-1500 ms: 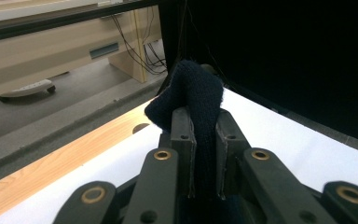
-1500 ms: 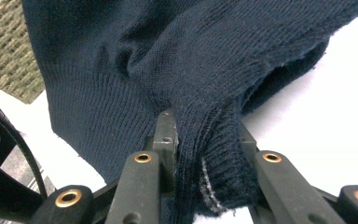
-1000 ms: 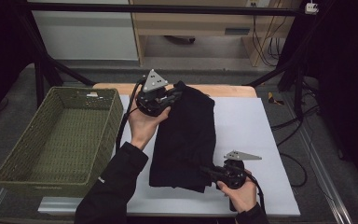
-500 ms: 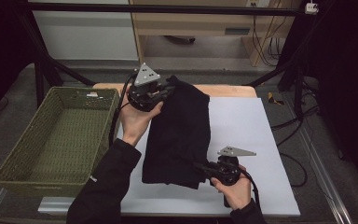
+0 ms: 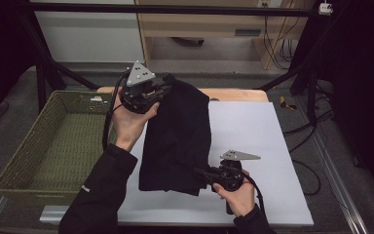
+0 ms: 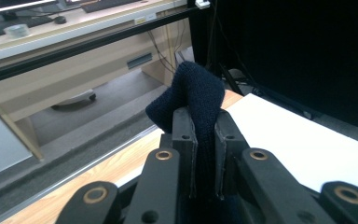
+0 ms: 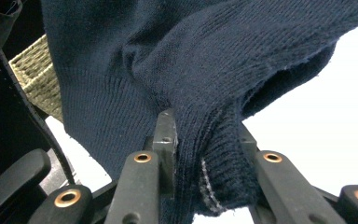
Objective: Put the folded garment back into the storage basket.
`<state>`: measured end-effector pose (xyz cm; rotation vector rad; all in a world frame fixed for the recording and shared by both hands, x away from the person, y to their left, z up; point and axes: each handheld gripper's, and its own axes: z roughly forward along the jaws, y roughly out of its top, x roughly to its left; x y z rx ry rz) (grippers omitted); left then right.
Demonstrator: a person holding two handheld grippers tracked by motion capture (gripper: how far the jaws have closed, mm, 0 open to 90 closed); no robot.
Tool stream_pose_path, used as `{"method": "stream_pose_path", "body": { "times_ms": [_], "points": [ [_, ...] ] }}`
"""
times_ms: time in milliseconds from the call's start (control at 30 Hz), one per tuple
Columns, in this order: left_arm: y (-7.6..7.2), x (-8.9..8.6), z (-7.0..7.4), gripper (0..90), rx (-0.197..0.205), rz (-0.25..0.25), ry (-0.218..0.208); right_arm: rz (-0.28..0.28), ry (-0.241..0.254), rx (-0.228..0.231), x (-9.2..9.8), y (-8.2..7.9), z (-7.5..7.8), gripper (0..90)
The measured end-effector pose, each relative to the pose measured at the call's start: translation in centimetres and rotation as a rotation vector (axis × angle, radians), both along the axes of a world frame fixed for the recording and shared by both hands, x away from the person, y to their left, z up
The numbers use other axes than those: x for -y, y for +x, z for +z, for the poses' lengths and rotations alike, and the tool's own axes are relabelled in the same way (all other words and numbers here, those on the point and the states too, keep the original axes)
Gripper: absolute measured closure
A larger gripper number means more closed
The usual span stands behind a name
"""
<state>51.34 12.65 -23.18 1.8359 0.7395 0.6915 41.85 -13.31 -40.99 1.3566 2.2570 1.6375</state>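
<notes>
A folded dark navy knitted garment point(image 5: 177, 139) hangs stretched between my two grippers over the white table top point(image 5: 253, 141). My left gripper point(image 5: 163, 89) is shut on its far end, near the table's back edge; in the left gripper view a bunch of the knit point(image 6: 196, 100) sticks up between the jaws point(image 6: 205, 140). My right gripper point(image 5: 202, 174) is shut on the near edge of the garment, at the front of the table. In the right gripper view the knit point(image 7: 205, 70) drapes over the jaws point(image 7: 205, 149) and hides the right one's tip.
A woven green basket point(image 5: 24, 156) stands left of the table, its rim close to my left forearm point(image 5: 100, 195). The white table top lies bare to the right of the garment. Black frame bars point(image 5: 175, 9) run across the back, and a wooden desk stands behind them.
Both grippers have carried the garment to the left and lifted it a little. The garment's left edge now lies closer to the basket. Both grips are unchanged.
</notes>
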Motion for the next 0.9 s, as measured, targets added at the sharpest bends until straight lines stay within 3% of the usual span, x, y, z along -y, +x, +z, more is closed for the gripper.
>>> {"method": "stream_pose_path", "body": {
  "times_ms": [567, 900],
  "points": [
    [-0.5, -2.3, 2.0, 81.6, 0.013, 0.040, 0.030, 0.032, 0.029, 0.021, -2.1, 0.3, 1.0, 70.9],
    [-1.0, -4.8, 3.3, 81.6, 0.034, 0.089, 0.049, 0.057, 0.070, 0.033, -4.4, 0.8, 1.5, 70.7]
  ]
}}
